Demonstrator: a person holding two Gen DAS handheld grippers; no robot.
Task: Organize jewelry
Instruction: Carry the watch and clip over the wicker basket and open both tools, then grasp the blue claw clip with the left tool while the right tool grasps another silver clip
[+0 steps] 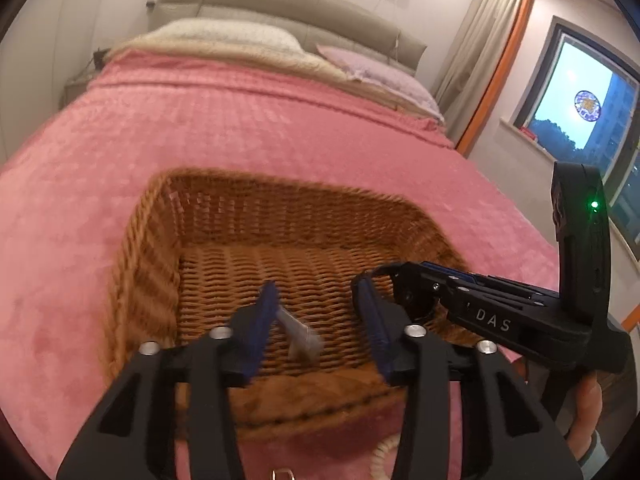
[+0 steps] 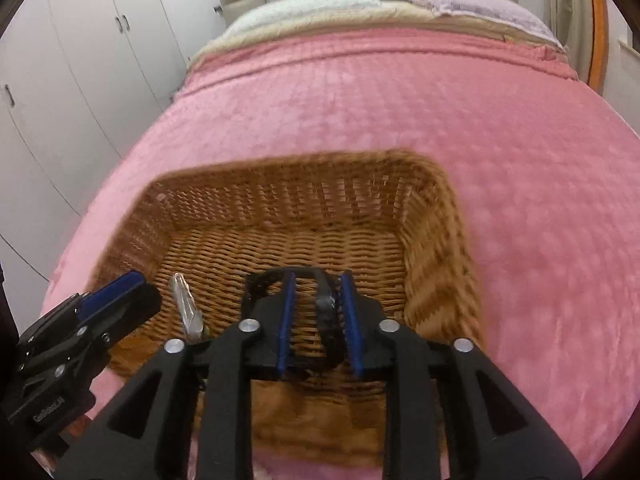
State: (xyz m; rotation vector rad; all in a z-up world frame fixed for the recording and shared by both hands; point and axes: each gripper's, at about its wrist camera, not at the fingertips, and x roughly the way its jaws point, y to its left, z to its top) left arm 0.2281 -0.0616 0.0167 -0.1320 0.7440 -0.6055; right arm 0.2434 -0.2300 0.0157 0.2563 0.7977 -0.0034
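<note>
- My left hand-held gripper (image 1: 322,320) hangs over the near part of the wicker basket (image 1: 152,248), its blue pads standing well apart with nothing pressed between them.
- A small clear packet (image 1: 300,334) is in the gap, close to the left pad; it looks blurred, and I cannot tell whether it touches the pad or the basket floor.
- The packet's long axis runs slantwise, its narrow end up toward the left pad and its wider end down toward the near rim.
- From my right camera the same packet (image 2: 187,308) stands tilted near the basket's near left corner, its pointed end away from me and its broader end toward the rim.
- My right hand-held gripper (image 2: 318,316) is narrowly parted above the basket's near middle.
- A black band-like piece (image 2: 330,320) arches between its pads and seems to lean on the right one; its long axis runs away from me, along the fingers. I cannot tell whether the pads press on it.
- The basket sits on the bed's pink blanket (image 2: 400,100), with pillows (image 2: 316,4) at the far end.
- My hand (image 1: 586,412) shows at the lower right of the left view, around the right handle.
</note>
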